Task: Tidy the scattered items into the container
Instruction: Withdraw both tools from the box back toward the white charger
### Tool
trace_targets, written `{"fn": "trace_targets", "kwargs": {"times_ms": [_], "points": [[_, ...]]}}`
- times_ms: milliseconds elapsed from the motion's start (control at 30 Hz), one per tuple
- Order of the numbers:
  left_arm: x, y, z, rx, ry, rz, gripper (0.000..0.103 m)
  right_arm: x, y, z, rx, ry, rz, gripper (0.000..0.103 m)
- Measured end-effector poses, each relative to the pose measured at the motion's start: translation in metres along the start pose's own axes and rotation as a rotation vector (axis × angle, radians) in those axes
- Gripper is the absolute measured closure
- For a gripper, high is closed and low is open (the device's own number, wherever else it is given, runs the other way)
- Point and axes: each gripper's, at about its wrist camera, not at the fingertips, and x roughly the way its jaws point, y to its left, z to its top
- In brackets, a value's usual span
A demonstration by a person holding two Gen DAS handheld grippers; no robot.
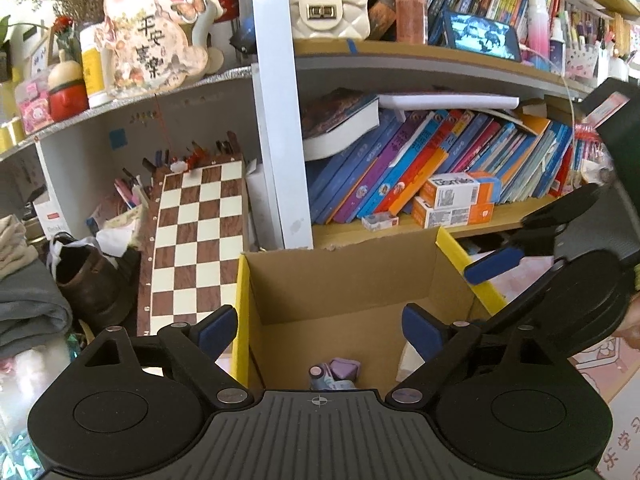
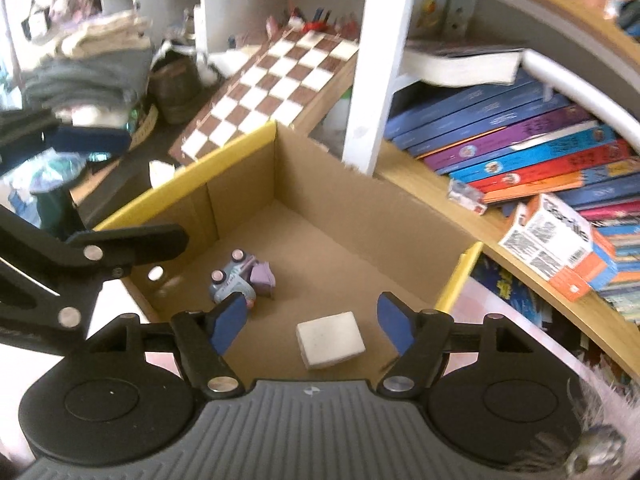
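Note:
An open cardboard box with yellow rim [image 2: 248,184] [image 1: 340,276] stands before the bookshelf. On its floor lie a small blue-grey toy car [image 2: 234,280] next to a purple block [image 2: 262,274], and a white rectangular block [image 2: 330,338]. In the left wrist view the car and purple block [image 1: 334,372] show at the box's near side. My right gripper [image 2: 310,320] is open and empty above the box, over the white block. My left gripper [image 1: 320,330] is open and empty over the box's near edge. The right gripper also shows in the left wrist view [image 1: 520,248].
A chessboard [image 1: 196,244] leans against the shelf left of the box. Tilted books [image 1: 420,168] and orange-white cartons [image 1: 460,196] fill the shelf behind. A brown shoe [image 1: 92,276] and folded clothes [image 1: 28,304] lie to the left.

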Motion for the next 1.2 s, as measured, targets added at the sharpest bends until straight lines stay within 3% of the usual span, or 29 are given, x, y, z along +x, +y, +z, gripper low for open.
{"fn": "trace_targets", "kwargs": {"times_ms": [367,1200], "points": [[-0.031,-0.018,-0.002,0.029,-0.027,-0.025,0.011,-0.064,0.002,-0.037,0.078,-0.067,-0.050,0.028],[-0.057,-0.082,-0.004,0.072,-0.005,-0.087,0.010,-0.119,-0.033,-0.128,0.304,-0.094,-0.166,0.023]]}}
